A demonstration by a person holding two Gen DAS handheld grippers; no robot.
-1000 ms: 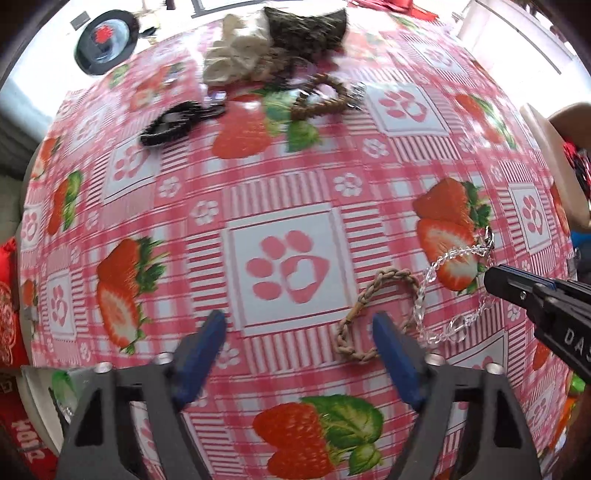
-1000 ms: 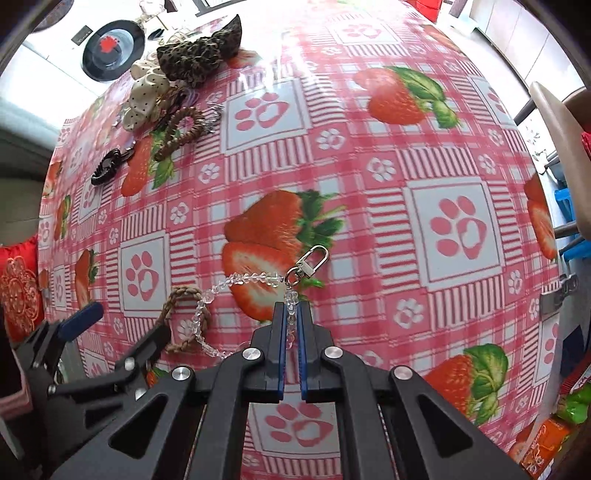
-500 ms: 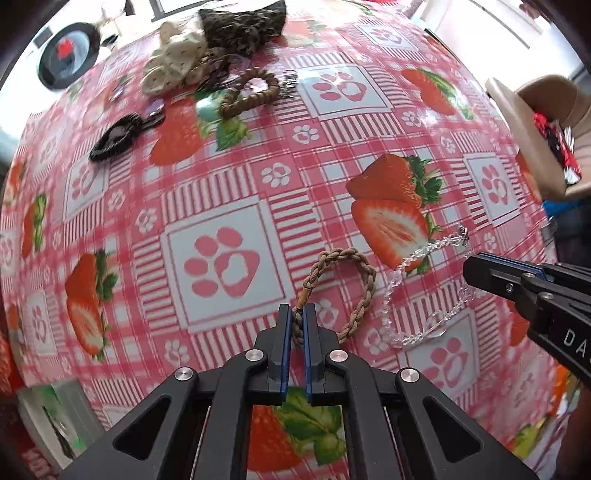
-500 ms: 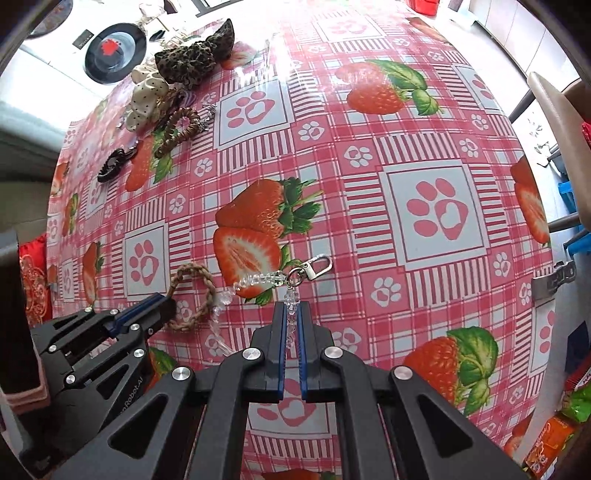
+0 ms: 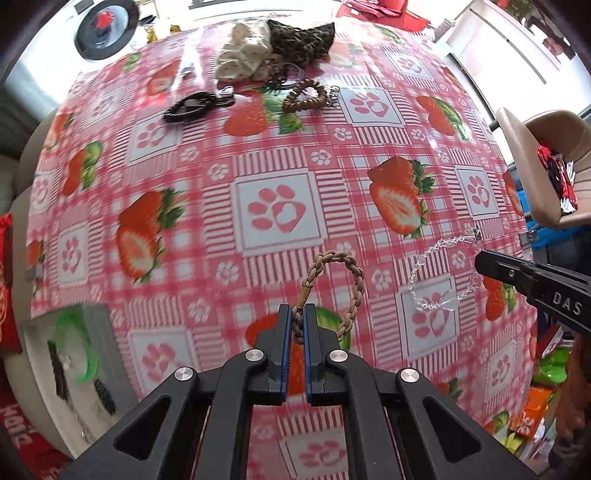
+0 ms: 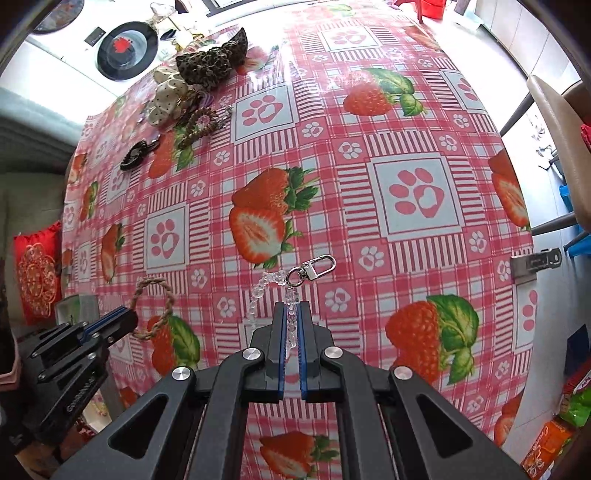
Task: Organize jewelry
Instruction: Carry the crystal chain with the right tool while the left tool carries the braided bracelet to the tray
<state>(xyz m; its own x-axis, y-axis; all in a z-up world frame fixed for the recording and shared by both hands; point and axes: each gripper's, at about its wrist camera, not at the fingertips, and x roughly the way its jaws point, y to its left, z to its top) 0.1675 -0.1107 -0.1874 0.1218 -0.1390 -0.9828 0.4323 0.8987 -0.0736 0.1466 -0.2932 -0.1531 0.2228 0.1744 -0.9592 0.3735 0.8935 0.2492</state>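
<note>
My left gripper (image 5: pixel 296 314) is shut on a tan braided rope bracelet (image 5: pixel 354 275), which hangs in a loop above the strawberry tablecloth (image 5: pixel 280 155); it also shows in the right wrist view (image 6: pixel 162 291). My right gripper (image 6: pixel 290 312) is shut on a clear bead chain (image 6: pixel 258 291) with a silver clasp (image 6: pixel 317 267). In the left wrist view the chain (image 5: pixel 432 266) dangles from the right gripper (image 5: pixel 480 264). A clear box (image 5: pixel 70 354) holding jewelry sits at the lower left.
At the far edge lie a black coil bracelet (image 5: pixel 192 107), a brown braided bracelet (image 5: pixel 306 96), a cream scrunchie (image 5: pixel 243 55) and a leopard scrunchie (image 5: pixel 303 35). A beige chair (image 5: pixel 535 166) stands to the right. Snack packets (image 6: pixel 554 443) lie below the table edge.
The left gripper closed on the rope bracelet and lifted it. The right gripper raised the bead chain off the cloth. The clear box came into the left wrist view.
</note>
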